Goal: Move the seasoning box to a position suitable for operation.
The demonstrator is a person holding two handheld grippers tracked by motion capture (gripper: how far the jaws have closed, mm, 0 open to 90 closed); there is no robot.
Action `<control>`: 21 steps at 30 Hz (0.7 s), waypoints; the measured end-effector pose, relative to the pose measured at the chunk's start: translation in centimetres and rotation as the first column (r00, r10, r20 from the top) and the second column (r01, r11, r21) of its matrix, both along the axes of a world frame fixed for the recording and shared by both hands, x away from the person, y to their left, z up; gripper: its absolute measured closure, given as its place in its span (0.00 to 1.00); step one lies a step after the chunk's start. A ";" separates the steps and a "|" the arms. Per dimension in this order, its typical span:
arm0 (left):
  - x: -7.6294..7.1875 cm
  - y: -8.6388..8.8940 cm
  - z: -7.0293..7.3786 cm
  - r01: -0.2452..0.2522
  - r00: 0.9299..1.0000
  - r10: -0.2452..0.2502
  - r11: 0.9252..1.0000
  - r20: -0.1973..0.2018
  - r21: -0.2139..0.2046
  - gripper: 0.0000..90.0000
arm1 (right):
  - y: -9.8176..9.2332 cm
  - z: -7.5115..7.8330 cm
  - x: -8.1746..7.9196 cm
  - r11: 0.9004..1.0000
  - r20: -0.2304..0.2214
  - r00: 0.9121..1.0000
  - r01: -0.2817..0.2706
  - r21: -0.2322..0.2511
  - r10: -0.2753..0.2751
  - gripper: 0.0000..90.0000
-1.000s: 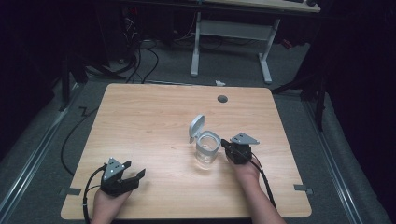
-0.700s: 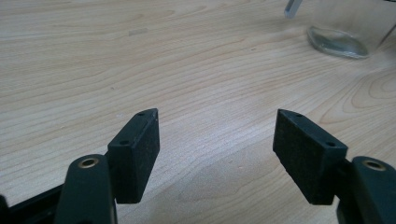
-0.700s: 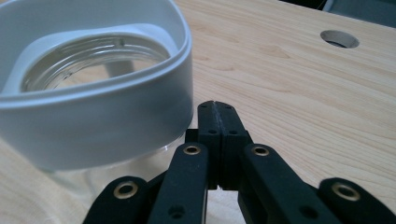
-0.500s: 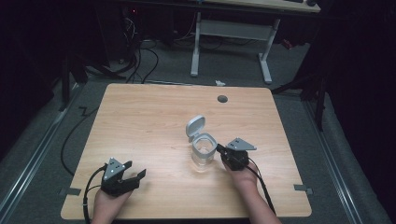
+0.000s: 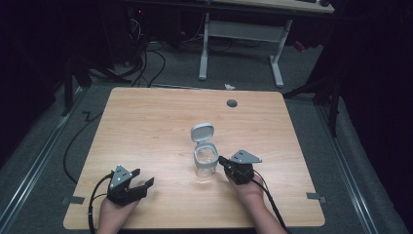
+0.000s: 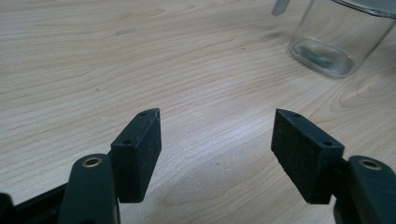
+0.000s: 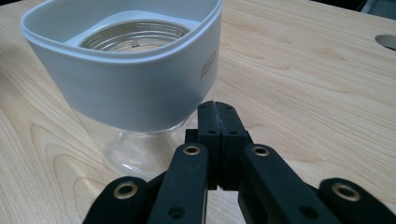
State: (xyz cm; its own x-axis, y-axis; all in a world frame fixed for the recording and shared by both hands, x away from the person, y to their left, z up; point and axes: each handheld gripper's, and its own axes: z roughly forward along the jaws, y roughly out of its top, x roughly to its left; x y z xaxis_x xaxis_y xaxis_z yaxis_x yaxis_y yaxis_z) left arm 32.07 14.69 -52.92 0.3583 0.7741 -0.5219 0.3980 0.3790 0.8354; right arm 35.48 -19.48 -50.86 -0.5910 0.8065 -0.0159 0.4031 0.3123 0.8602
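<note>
Jar [image 5: 206, 159] stands upright on the table [image 5: 146, 122], long axis vertical, mouth up. It sits a bit right of centre, on the person's side of the round grommet hole [image 5: 232, 103]. Glass body, white collar round the top. Hinged lid [image 5: 202, 132] is flipped open, stands off the jar's far side and leans away from the person. Jar looks empty.

Progress, as a judgement: lid is already open and nothing is in the jar. The work in hand looks like nudging or positioning the jar, or closing it. Can't tell which.

Right gripper [image 7: 218, 122] sits just beside the jar's right side, tips pointing at it below the collar. Jaws are fully closed together with nothing between them. Tips look to be at the glass, but contact isn't clear. So a push at most, not a grasp.

Left gripper [image 5: 138, 179] is well apart from the jar, to its near left by the table's front edge. Jaws are wide apart with nothing in them, resting low over bare wood, jar ahead and to its right.
</note>
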 end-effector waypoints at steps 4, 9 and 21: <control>-0.1 -0.2 0.0 0.009 1.000 -0.009 1.000 -0.001 -0.002 0.39 | 0.5 -0.1 -0.2 1.000 -0.001 1.000 -0.011 0.001 0.011 1.00; -0.6 -1.1 0.3 0.039 0.999 -0.039 0.999 0.007 -0.029 0.39 | 0.5 0.0 -0.6 1.000 0.007 1.000 -0.003 0.004 0.003 0.99; -2.4 -8.3 0.4 0.189 0.981 -0.188 0.982 0.036 -0.009 0.55 | -1.0 -0.3 -1.6 0.998 -0.028 0.999 0.028 0.055 -0.027 0.99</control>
